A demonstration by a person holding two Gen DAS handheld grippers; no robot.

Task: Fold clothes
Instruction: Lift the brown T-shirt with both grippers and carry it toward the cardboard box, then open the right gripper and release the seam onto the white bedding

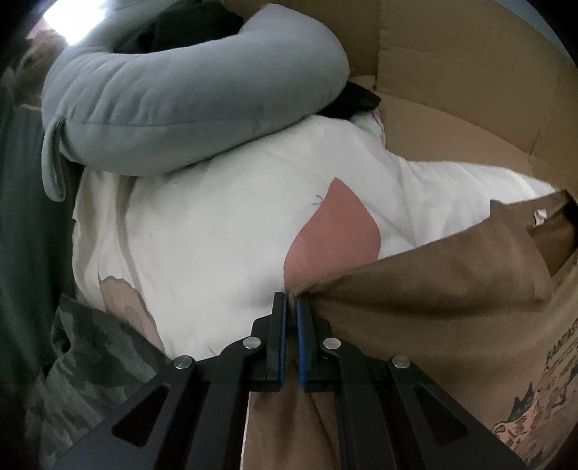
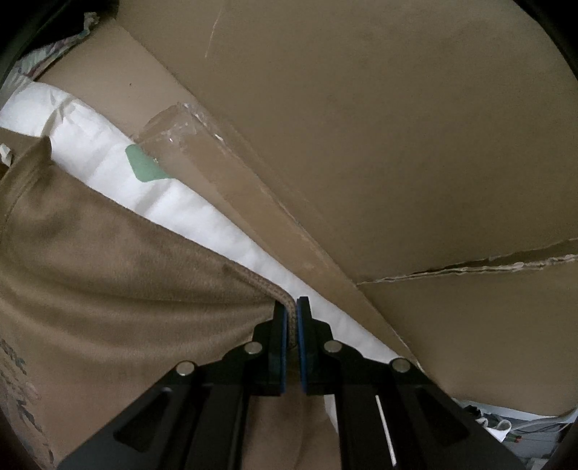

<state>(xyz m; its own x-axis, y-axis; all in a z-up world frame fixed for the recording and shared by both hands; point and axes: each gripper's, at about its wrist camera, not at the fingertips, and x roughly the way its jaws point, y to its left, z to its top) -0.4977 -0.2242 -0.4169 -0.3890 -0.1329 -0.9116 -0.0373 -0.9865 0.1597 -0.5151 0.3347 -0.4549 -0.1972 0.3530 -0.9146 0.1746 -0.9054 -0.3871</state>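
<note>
Background: cardboard box interior, bright light source at far left.

Brown cardboard box walls (image 2: pixel 379 126) fill the right and far side of both views; one flap (image 2: pixel 469 325) shows a torn edge, and clear tape (image 2: pixel 180 119) runs along a fold. A bright window or light (image 1: pixel 72 18) appears at far left in the left wrist view. Blurred room clutter (image 2: pixel 505 423) is visible at near right.

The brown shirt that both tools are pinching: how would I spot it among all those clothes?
Look in the cardboard box full of clothes. On top of the white cloth lies the brown shirt, the only tan one, with printed lettering near one edge.
</note>
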